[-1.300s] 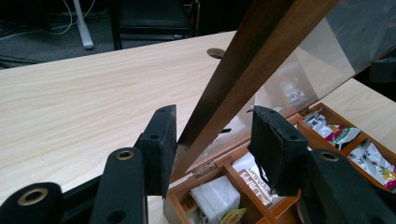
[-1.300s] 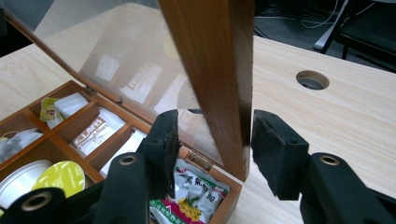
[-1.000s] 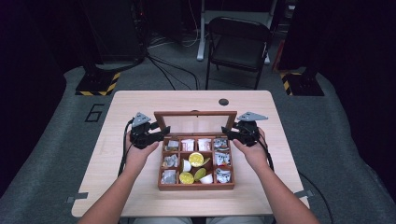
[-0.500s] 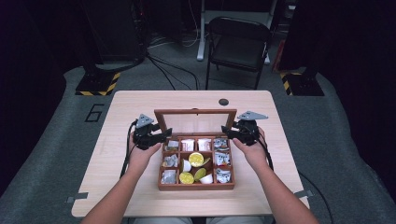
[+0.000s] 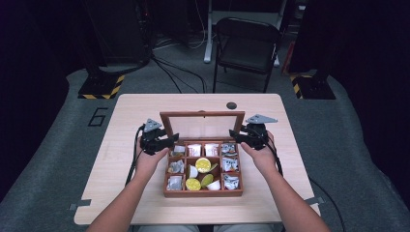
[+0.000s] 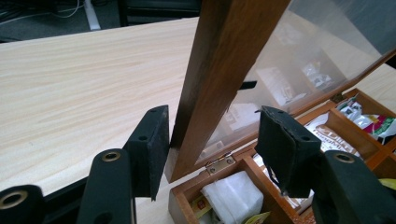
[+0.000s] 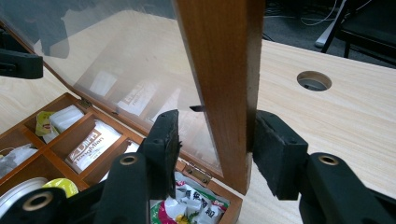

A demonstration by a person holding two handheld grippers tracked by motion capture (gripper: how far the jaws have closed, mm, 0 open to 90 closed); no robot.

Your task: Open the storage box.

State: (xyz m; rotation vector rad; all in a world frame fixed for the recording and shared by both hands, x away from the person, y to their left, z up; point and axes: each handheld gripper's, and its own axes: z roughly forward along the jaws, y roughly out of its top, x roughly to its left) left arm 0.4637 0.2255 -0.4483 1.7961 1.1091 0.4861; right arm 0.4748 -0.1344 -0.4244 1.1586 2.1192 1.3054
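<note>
Left gripper [image 6: 212, 149] straddled the lid [image 5: 203, 124] at its left frame post, just above the hinge [image 6: 219, 164]. One jaw stood outside the post and the other inside, before the glass pane [image 6: 299, 60]. A gap showed on both sides of the wood, so the pads did not press on it. The jaws had just closed a little from a slightly wider setting, with the post between them.

Right gripper [image 7: 215, 149] straddled the lid at its right frame post. The outer pad [image 7: 275, 149] lay against the wood edge. The inner pad [image 7: 163, 144] stood near the glass side, and contact there could not be confirmed, so a firm clamp could not be established.

Relative to the lid, the box [image 5: 203, 193] lay on its near side, open, on the table [image 5: 290, 183]. The lid stood raised at the rear edge of the box, leaning slightly away from the person. Compartments nearest the lid held tea packets [image 5: 194, 150]. Compartments nearer the person held round yellow capsules [image 5: 203, 165] and foil sachets [image 5: 231, 181]. A cable hole [image 5: 231, 105] sat in the table behind the lid. A folding chair [image 5: 246, 46] stood on the floor well behind it.
</note>
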